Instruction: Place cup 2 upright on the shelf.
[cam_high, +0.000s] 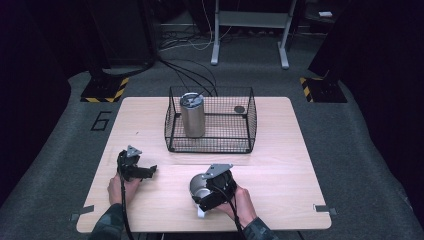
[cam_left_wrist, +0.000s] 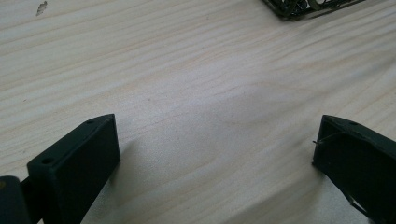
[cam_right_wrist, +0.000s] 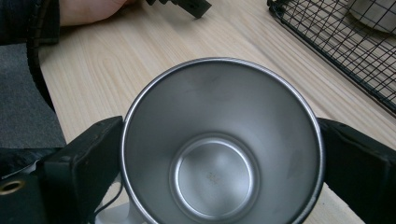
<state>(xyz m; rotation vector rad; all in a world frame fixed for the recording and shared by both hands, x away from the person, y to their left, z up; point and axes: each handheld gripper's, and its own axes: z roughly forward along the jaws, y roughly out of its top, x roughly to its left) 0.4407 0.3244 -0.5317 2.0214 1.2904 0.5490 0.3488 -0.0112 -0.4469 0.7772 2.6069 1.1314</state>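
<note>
High view: my right gripper (cam_high: 212, 192) sits at the table's (cam_high: 280, 165) 6 o'clock edge, clamped on a steel cup (cam_high: 200, 186). My left gripper (cam_high: 140, 171) rests at 8 o'clock, jaws apart. A wire basket (cam_high: 210, 145) at 12 o'clock holds a tall steel tumbler (cam_high: 192, 116).

Left gripper view: my left gripper (cam_left_wrist: 215, 149) has both jaws spread wide over bare wood (cam_left_wrist: 187, 74); basket corner (cam_left_wrist: 299, 11) at 1 o'clock.

Right gripper view: my right gripper (cam_right_wrist: 222, 163) grips the cup (cam_right_wrist: 219, 154) by its sides, mouth toward the camera, empty inside. Basket (cam_right_wrist: 336, 51) at 2 o'clock.
</note>
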